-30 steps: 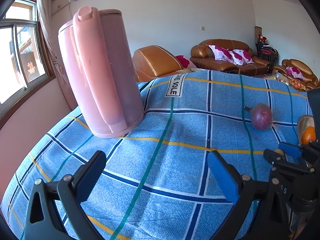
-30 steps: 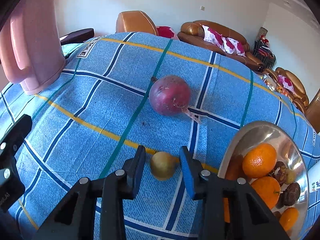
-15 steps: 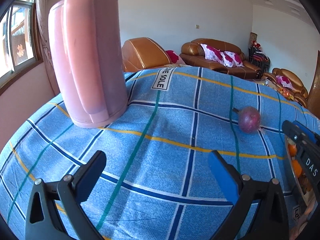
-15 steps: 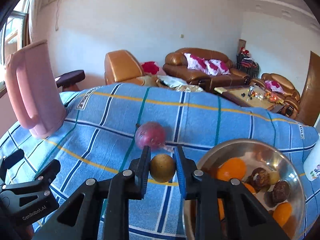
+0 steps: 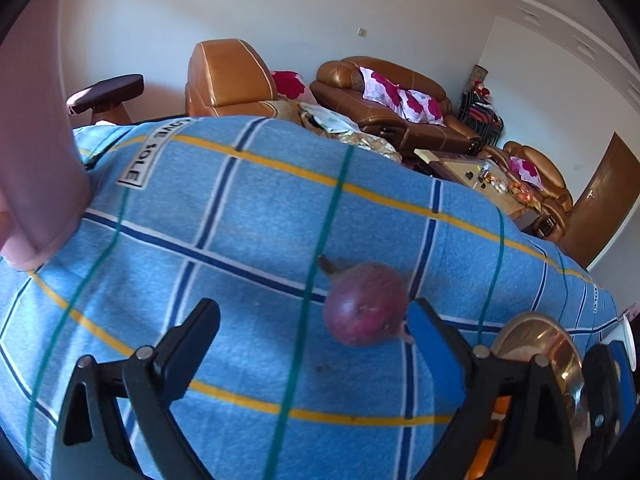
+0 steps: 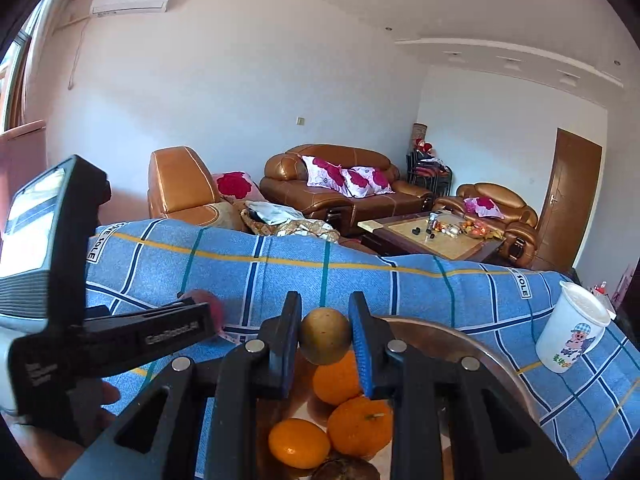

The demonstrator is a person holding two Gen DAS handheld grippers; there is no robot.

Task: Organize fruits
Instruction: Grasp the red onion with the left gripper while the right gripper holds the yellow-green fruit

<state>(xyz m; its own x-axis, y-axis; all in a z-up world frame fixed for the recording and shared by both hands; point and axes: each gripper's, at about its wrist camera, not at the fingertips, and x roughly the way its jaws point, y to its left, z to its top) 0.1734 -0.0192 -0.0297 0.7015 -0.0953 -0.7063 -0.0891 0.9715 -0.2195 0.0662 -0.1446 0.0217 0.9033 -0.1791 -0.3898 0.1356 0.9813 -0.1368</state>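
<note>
A purple round fruit [image 5: 366, 304] with a short stalk lies on the blue checked cloth [image 5: 240, 216]. My left gripper [image 5: 312, 332] straddles it with jaws closing; the fruit sits close to the blue-padded right finger [image 5: 430, 336], and the left pad is well clear of it. My right gripper [image 6: 325, 332] is shut on a small yellow-brown fruit [image 6: 325, 338] and holds it in the air above the metal bowl [image 6: 480, 350]. Three oranges [image 6: 358, 426] and a dark fruit lie in that bowl. The bowl's rim [image 5: 536, 340] also shows in the left wrist view.
A tall pink jug [image 5: 36, 160] stands on the cloth at the far left. A white printed cup [image 6: 572, 332] stands right of the bowl. The left tool's black finger [image 6: 172, 332] crosses the lower left of the right wrist view. Sofas and a coffee table lie beyond the table.
My right gripper closed on the yellow-brown fruit and lifted it off the cloth to above the bowl. My left gripper swung right, from in front of the pink jug to the purple fruit.
</note>
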